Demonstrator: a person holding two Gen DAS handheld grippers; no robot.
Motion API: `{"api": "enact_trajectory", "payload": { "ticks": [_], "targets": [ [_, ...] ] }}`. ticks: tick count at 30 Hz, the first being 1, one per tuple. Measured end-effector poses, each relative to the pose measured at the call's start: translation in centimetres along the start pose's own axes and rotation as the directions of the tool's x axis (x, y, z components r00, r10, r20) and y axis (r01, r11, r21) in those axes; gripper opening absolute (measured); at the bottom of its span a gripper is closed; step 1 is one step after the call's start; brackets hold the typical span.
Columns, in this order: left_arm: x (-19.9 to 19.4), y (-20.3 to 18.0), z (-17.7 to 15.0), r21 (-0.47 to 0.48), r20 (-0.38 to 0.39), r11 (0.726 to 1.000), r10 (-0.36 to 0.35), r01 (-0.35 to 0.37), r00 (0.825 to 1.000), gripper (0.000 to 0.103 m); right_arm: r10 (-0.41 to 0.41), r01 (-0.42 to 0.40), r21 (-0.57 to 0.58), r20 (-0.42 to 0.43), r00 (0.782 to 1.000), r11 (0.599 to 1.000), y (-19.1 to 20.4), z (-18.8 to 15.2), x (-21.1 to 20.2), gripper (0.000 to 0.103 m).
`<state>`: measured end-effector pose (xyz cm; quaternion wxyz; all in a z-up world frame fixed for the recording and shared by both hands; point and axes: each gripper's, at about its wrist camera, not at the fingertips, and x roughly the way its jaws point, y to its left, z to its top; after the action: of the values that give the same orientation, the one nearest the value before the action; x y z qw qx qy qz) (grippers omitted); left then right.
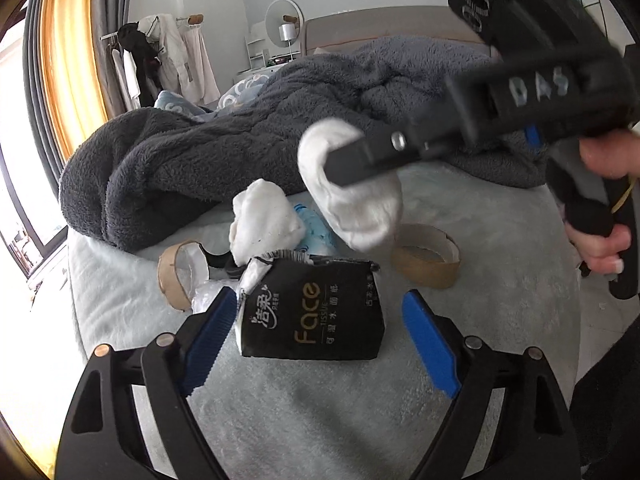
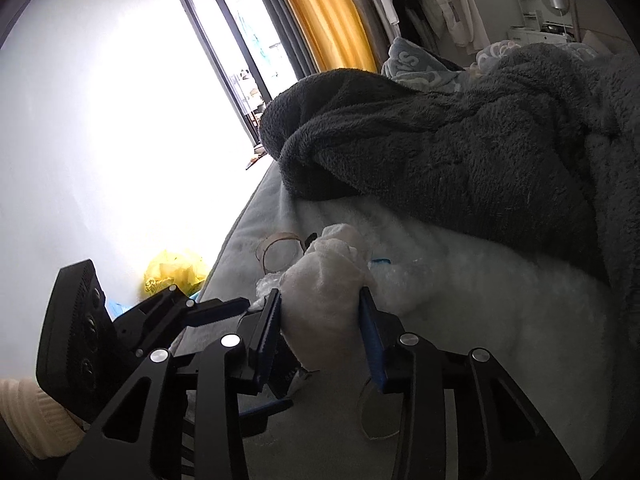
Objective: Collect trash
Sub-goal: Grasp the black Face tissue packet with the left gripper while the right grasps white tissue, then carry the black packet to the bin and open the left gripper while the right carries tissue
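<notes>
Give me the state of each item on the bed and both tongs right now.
Right tongs: shut on white tissue wad, lifted off the bed.
Left tongs: open, straddling black tissue pack.
Black tissue pack: torn open, lying on the bed.
Second tissue wad: crumpled, lying loose.
Right cardboard tape core: empty, lying flat.

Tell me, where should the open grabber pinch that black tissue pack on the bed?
Probably across its two short sides, coming straight on from the near edge. The black tissue pack lies flat on the bed, already between the left gripper's open blue pads. Its torn, floppy top would likely crumple, so pinch the fuller lower body instead.
</notes>
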<state>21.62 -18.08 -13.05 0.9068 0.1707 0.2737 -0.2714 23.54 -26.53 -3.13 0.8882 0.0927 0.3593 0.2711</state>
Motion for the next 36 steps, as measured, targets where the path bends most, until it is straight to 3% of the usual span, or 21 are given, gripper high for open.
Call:
{"api": "enact_trajectory", "payload": {
  "ticks": [1, 4, 9, 17, 26, 30, 36],
  "targets": [
    [0.2, 0.0, 0.0, -0.001, -0.007, 1.0, 0.013, -0.013, 1.0, 0.078, -0.001, 0.001, 0.005, 0.007, 1.0, 1.0, 0.1, 0.1, -0.1, 0.039],
    [0.5, 0.3, 0.1, -0.019, -0.025, 0.999, 0.033, -0.033, 0.999, 0.074, 0.008, -0.008, 0.013, 0.036, 0.999, 1.0, 0.7, 0.7, -0.2, 0.039],
    [-0.2, 0.7, -0.1, -0.049, -0.023, 0.999, 0.007, -0.008, 1.0, 0.07, 0.016, -0.016, 0.006, 0.06, 0.998, 1.0, 1.9, 1.3, 0.2, 0.039],
    [-2.7, 3.6, -0.4, -0.185, 0.025, 0.982, -0.022, 0.026, 0.999, 0.07, 0.03, -0.034, 0.037, 0.105, 0.994, 0.999, 3.1, 2.9, 1.2, 0.039],
    [-6.7, 8.4, -1.1, -0.334, 0.116, 0.943, 0.036, 0.004, 0.993, 0.07, 0.042, -0.055, 0.076, 0.166, 0.985, 0.996, 5.6, 4.1, 2.6, 0.039],
    [-7.7, 10.3, -2.3, -0.361, 0.106, 0.932, 0.079, -0.035, 0.991, 0.07, 0.056, -0.068, 0.07, 0.155, 0.986, 0.995, 6.9, 4.5, 4.0, 0.039],
    [-8.1, 13.5, -5.2, -0.419, 0.003, 0.896, 0.164, -0.148, 0.986, 0.07, 0.102, -0.104, 0.019, 0.108, 0.989, 0.994, 10.6, 4.7, 6.8, 0.039]
  ]
}}
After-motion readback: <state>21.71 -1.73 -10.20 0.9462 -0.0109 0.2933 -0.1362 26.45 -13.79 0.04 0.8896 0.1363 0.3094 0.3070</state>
